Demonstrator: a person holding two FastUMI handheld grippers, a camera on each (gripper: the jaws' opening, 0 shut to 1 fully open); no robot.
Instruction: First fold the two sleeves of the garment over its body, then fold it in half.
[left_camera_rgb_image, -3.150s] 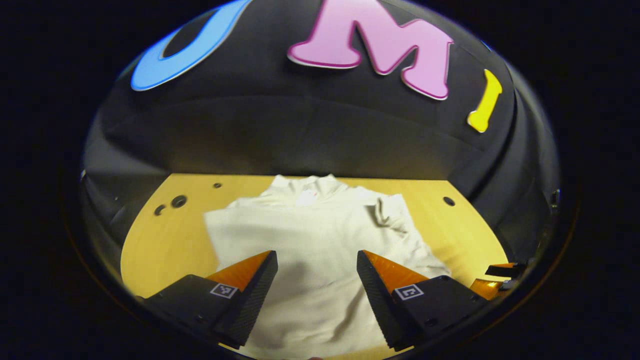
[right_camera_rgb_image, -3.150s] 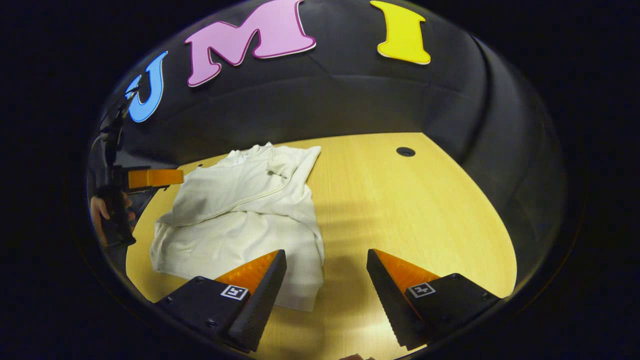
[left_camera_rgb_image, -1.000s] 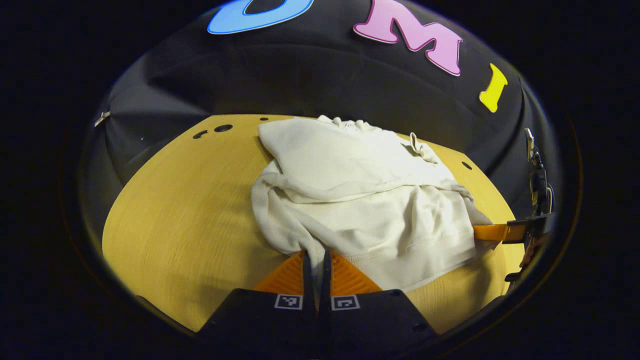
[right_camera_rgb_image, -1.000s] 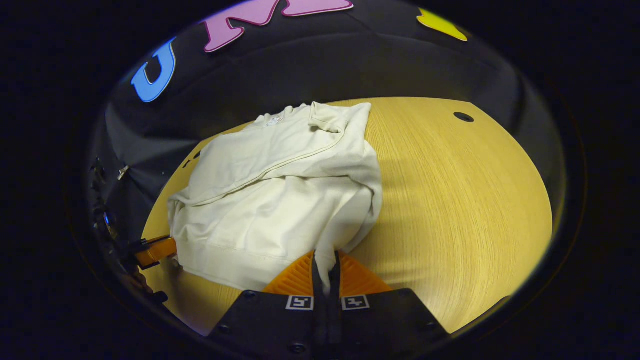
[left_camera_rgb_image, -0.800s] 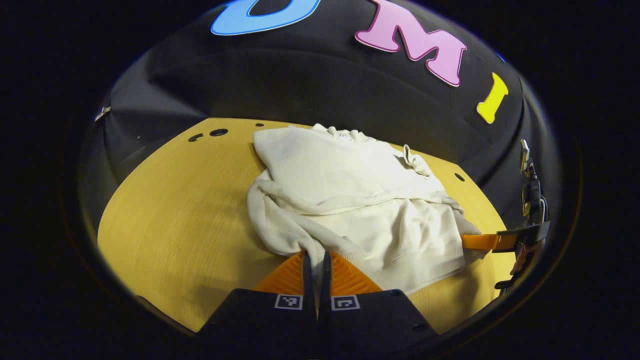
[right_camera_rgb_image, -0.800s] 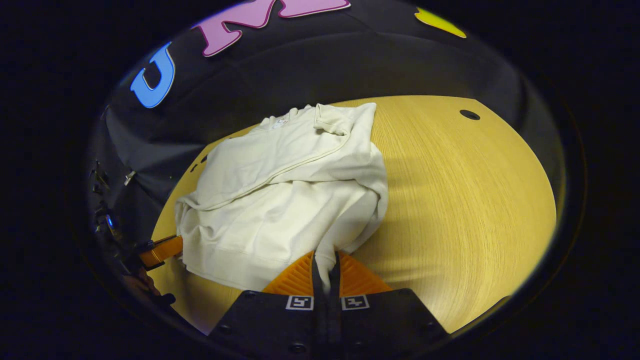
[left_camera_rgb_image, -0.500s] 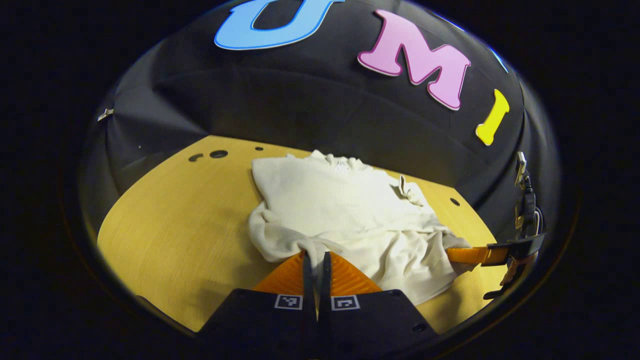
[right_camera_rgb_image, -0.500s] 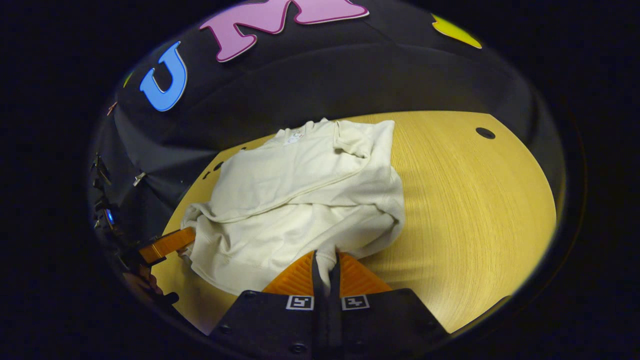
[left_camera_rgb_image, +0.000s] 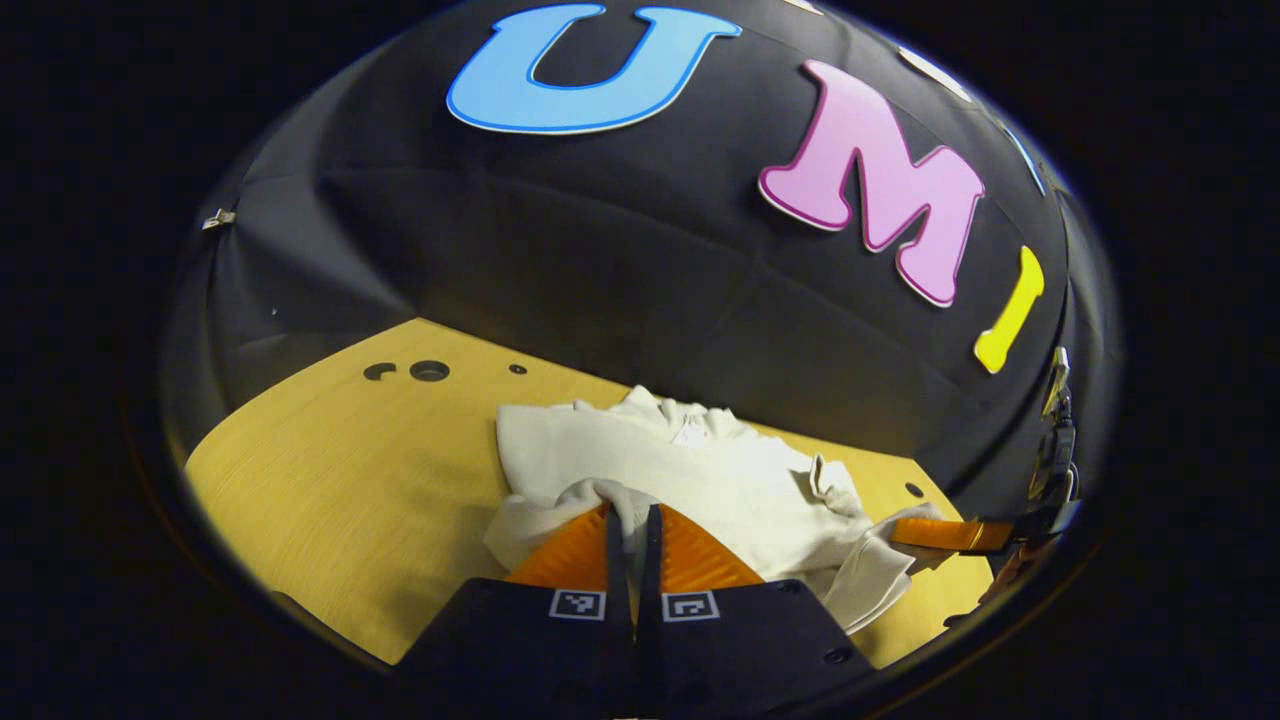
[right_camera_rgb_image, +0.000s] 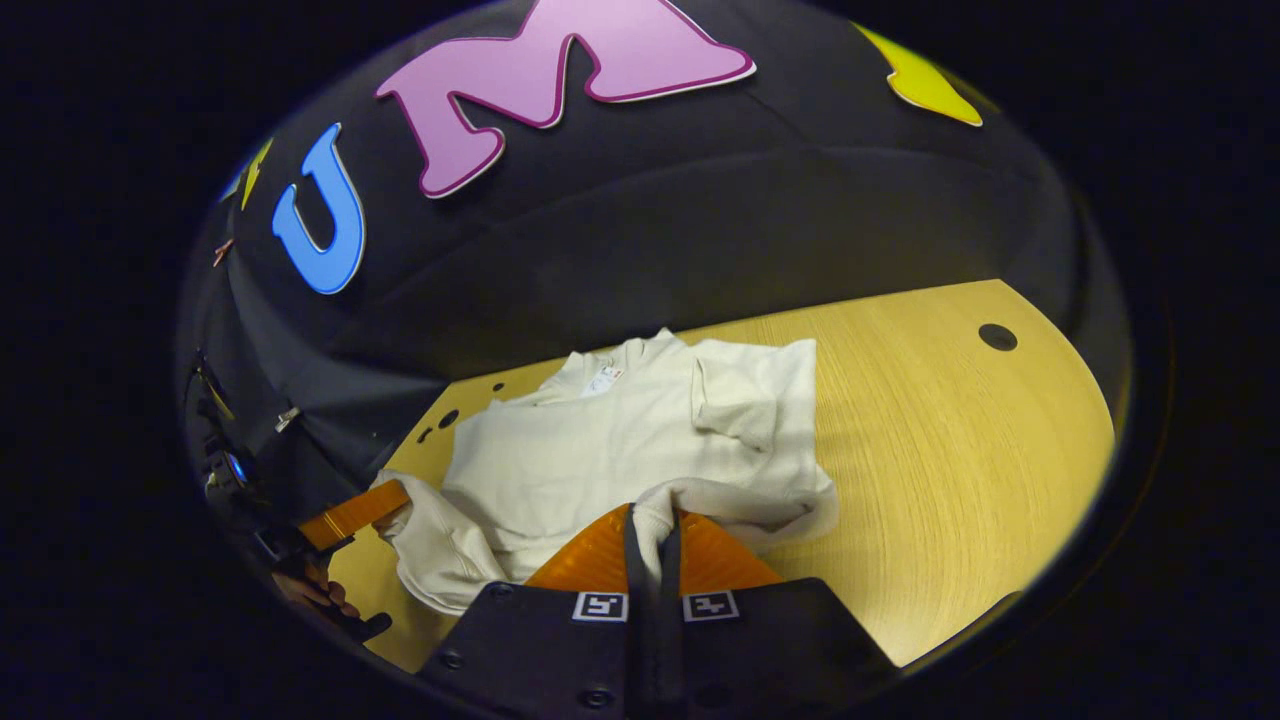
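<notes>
A cream long-sleeved garment lies on the wooden table with both sleeves folded over its body. My left gripper is shut on the hem's left corner, lifted off the table. Cloth of the hem's right corner is pinched between the fingers of my right gripper, which is shut. The hem hangs raised between the two grippers, over the garment's lower half. In the left gripper view the right gripper shows at the far right, holding cloth. In the right gripper view the left gripper shows at the far left.
The table has round holes at its back left and back right. Bare wood spreads to the left and right of the garment. The black cloth wall stands close behind the collar. A hand holds the left gripper.
Both grippers, shut on the hem corners, have risen and moved toward the collar, carrying the hem up and over the lower half. 3.1 s ago both stood open above the flat garment.
</notes>
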